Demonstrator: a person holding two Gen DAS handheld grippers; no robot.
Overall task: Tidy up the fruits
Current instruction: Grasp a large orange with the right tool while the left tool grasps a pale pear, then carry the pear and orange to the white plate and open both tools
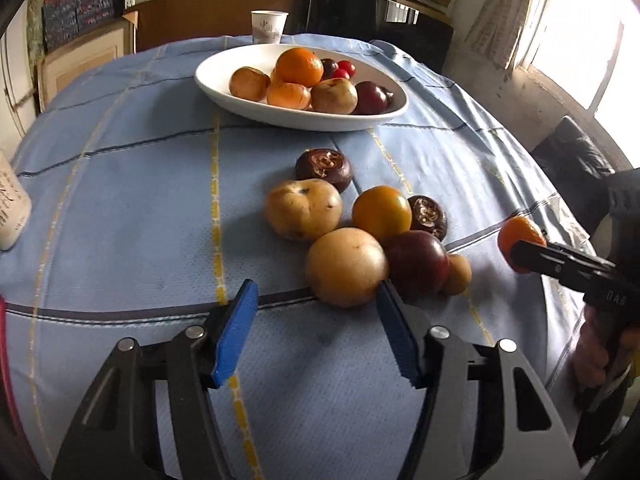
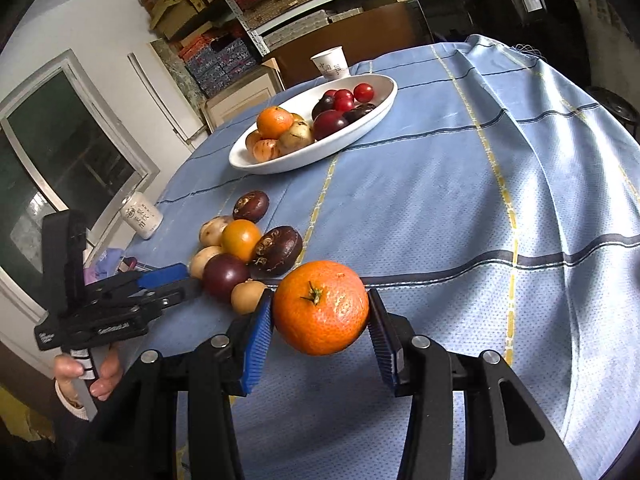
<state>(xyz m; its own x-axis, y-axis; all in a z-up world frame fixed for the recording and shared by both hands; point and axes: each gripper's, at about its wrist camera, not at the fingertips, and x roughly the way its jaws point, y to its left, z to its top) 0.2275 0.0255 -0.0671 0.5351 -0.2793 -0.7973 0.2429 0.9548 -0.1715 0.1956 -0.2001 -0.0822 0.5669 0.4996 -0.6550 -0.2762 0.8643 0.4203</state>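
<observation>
Daylight from blown-out window (image 1: 580, 40); soft shadows; fisheye bending, dark corners.

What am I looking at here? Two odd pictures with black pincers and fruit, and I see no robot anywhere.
There is no robot: a person holds a hand-worked claw in each hand, with a wide-angle camera on each. One picture looks along the left claw, open near a pile of loose fruit on the blue checked tablecloth. The other looks along the right claw, which grips a round orange tangerine. Farther back stands a white oval dish already holding fruit.
</observation>
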